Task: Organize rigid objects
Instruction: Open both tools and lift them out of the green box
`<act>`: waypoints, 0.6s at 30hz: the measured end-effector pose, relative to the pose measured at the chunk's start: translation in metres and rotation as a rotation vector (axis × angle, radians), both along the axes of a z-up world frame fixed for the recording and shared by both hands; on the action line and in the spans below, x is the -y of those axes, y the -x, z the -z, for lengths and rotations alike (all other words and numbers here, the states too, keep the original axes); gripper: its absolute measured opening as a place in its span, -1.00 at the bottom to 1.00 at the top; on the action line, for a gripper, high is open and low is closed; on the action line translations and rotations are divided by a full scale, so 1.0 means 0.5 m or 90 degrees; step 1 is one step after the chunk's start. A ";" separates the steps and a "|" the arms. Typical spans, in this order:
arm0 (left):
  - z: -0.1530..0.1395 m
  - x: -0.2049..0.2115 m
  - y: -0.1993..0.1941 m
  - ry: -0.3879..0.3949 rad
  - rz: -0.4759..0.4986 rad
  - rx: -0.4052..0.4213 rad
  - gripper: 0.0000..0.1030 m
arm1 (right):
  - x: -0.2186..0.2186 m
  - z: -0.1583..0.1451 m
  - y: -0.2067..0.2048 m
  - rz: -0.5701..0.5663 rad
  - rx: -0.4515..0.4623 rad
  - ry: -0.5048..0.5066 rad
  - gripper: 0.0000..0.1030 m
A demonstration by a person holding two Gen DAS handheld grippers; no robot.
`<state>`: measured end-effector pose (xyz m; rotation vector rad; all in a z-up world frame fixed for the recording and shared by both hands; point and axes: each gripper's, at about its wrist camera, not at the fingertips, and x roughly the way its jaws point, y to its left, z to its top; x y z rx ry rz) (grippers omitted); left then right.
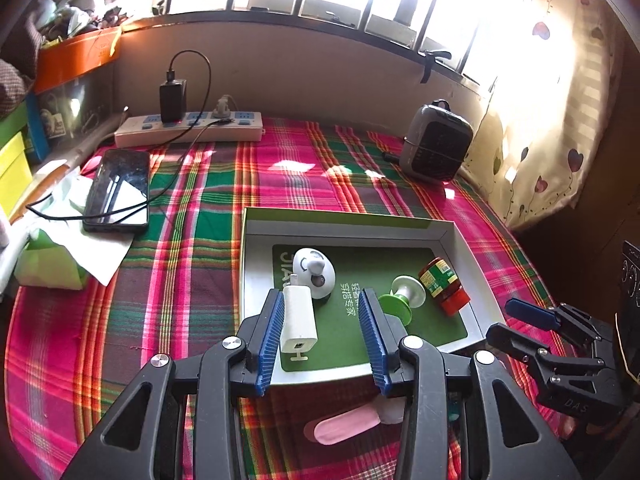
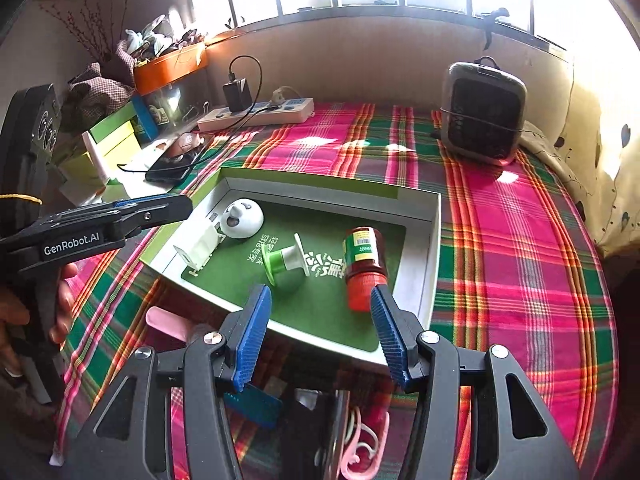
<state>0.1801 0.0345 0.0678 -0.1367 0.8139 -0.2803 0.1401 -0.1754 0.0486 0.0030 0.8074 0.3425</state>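
Note:
A shallow box (image 1: 348, 222) (image 2: 434, 240) with a green floor lies on the plaid cloth. In it lie a white charger plug (image 1: 298, 320) (image 2: 200, 246), a white round gadget (image 1: 314, 272) (image 2: 242, 218), a green and white spool (image 1: 402, 294) (image 2: 286, 260) and a red jar (image 1: 444, 286) (image 2: 362, 266) on its side. My left gripper (image 1: 322, 332) is open over the box's near edge, its left finger beside the plug. My right gripper (image 2: 320, 332) is open and empty at the box's near edge, close to the jar's cap. It also shows in the left wrist view (image 1: 516, 326).
A phone (image 1: 118, 188) with a cable, a power strip (image 1: 188, 126), tissues (image 1: 60, 236) and stacked boxes (image 1: 16, 152) sit at the left. A small heater (image 1: 436, 140) (image 2: 484, 112) stands at the back right. Pink objects (image 1: 344, 424) (image 2: 360, 452) lie near me.

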 end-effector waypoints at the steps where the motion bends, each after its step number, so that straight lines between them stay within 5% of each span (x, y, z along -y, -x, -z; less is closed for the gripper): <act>1: 0.001 -0.004 0.008 0.004 -0.002 -0.001 -0.27 | 0.010 -0.001 0.008 0.007 0.003 -0.004 0.03; 18: 0.054 -0.043 0.096 0.056 -0.004 -0.028 -0.26 | 0.106 0.041 0.127 0.090 -0.011 0.018 0.03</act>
